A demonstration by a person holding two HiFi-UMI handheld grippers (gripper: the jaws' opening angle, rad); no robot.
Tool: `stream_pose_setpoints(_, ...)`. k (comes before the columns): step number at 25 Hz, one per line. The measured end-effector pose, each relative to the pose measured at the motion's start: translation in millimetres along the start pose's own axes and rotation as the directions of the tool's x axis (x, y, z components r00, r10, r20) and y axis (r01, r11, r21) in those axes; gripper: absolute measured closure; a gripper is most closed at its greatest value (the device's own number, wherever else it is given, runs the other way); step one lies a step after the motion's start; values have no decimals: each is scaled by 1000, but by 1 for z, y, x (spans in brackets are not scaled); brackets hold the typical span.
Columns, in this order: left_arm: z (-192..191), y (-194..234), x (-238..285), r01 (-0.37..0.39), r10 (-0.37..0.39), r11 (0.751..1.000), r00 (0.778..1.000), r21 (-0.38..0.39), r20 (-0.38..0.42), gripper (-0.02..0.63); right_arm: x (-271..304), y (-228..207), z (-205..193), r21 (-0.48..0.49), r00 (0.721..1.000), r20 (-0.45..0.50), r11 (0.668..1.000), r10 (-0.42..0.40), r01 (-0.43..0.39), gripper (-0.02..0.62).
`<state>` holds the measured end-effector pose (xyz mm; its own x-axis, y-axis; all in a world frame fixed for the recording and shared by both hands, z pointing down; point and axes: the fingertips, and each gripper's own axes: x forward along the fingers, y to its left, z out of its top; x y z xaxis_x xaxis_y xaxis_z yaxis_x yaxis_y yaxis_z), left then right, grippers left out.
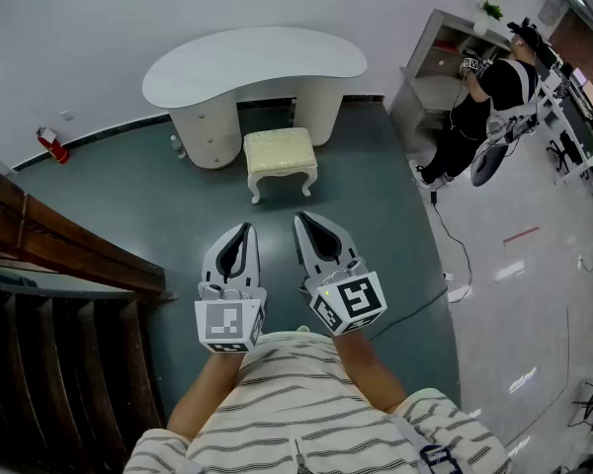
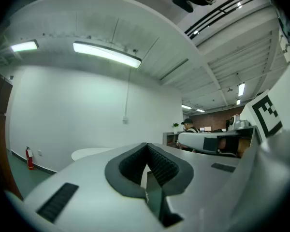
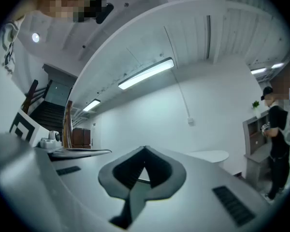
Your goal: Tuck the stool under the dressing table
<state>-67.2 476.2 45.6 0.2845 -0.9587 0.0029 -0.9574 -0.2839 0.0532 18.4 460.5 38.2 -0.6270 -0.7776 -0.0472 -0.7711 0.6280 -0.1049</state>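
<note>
A white kidney-shaped dressing table [image 1: 252,62] stands against the far wall. The cream cushioned stool [image 1: 280,156] with white legs stands on the green floor just in front of the table's kneehole, outside it. My left gripper [image 1: 244,228] and right gripper [image 1: 303,218] are held side by side close to my body, well short of the stool and pointing toward it. Both have their jaws closed tip to tip, with nothing between them. The left gripper view shows the left gripper [image 2: 147,145] with the table top [image 2: 94,153] beyond. The right gripper view shows the right gripper [image 3: 145,149].
A dark wooden stair railing [image 1: 64,245] runs along my left. A red fire extinguisher [image 1: 51,146] stands by the far wall. At the right, a person [image 1: 489,102] stands at a grey shelf unit [image 1: 440,57], and a cable [image 1: 462,255] trails over the floor.
</note>
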Motion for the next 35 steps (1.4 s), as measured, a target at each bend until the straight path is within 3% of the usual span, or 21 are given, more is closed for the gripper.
stream_pose_setpoints(10,-1,-7,-5,-12,12,1000,1000,4,4,600,-6,0,-2,-4,1000,0,1000,8,-8,583)
stream_pose_setpoints(25,-28,-60,-5,-39,40,999,999,26,-37,600,-52,-42,-13,14,1000,-10,1000,-1,1,583)
stream_pose_setpoints(35,-51,-57,38,-31,32,999,997,11,-72,600,-34,-85,-31,11,998,-38,999,-40,40,583)
